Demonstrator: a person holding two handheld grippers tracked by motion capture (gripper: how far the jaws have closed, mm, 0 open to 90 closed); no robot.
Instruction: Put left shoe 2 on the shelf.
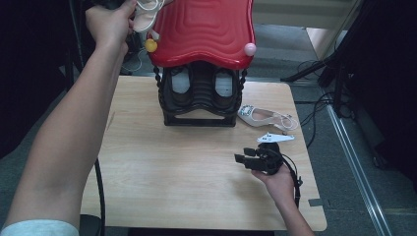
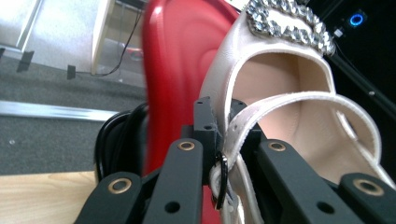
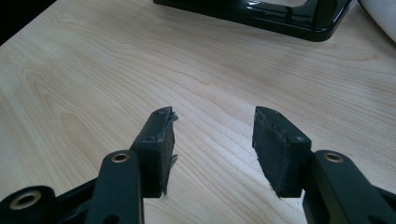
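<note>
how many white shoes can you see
2: one shoe clamped in the left gripper beside the red rack top, one on the table; more may be hidden.

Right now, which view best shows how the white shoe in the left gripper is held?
The left gripper view: the left gripper pinches the white shoe by its strap. The high view shows that shoe small, beside the red rack top.

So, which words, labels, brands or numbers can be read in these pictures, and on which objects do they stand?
None: no readable text on the glossy red wavy shelf top, the cream slingback shoe with rhinestone buckle, or the light wooden table.
Black shoe insoles: pale patches, too blurred to read.
</note>
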